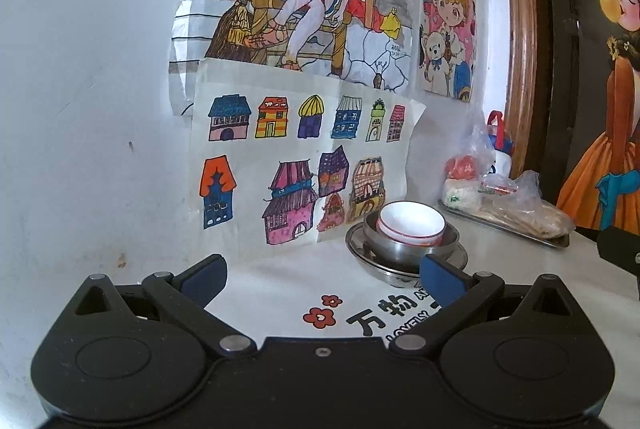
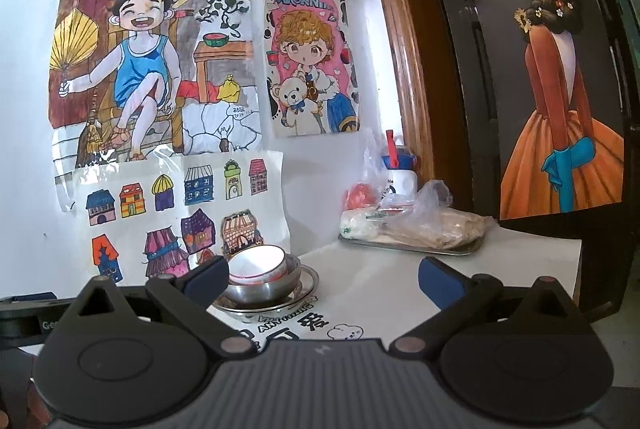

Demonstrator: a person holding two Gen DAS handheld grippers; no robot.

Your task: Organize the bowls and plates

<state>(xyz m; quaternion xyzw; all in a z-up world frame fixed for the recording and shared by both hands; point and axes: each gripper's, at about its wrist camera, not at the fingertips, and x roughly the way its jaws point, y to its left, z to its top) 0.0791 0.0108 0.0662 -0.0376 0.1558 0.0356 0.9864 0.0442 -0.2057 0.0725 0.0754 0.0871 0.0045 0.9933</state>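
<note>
One white bowl [image 1: 412,223] sits in one steel bowl [image 1: 404,247] on one steel plate [image 1: 360,249]. Left gripper [image 1: 322,279] and right gripper [image 2: 322,275] gape wide, holding nothing.

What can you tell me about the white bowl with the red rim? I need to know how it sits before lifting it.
The white bowl looks ceramic, glossy, with a thin red line round the rim and another near its base. It sits upright and empty, slightly off-centre inside a steel bowl, which rests on a steel plate by the wall. Neither hand-held gripper touches it.
</note>
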